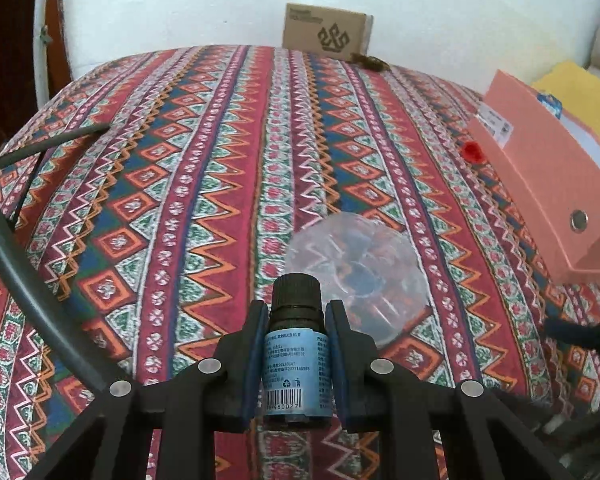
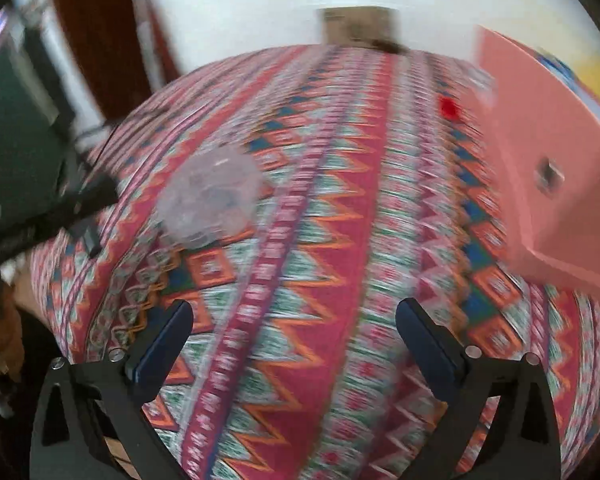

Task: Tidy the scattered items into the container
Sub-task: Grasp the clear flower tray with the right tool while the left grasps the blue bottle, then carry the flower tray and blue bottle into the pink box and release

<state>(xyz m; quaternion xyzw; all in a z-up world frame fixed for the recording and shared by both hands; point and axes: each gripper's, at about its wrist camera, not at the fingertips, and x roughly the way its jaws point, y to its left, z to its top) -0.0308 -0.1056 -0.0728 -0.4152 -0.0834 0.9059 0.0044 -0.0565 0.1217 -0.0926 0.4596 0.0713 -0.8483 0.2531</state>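
The left claw [image 1: 296,354], clamped on a small dropper bottle [image 1: 297,356], should carry it level toward the pink container [image 1: 540,184] at two o'clock, while the right claw [image 2: 294,344] gapes empty over the counter [image 2: 300,240].

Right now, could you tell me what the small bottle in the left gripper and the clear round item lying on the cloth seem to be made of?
The small bottle looks like dark glass or hard plastic; which one I cannot tell. It has a ribbed black plastic cap and a glossy blue paper label with a barcode. The clear round item appears to be thin transparent plastic: the cloth pattern shows through it, slightly frosted.
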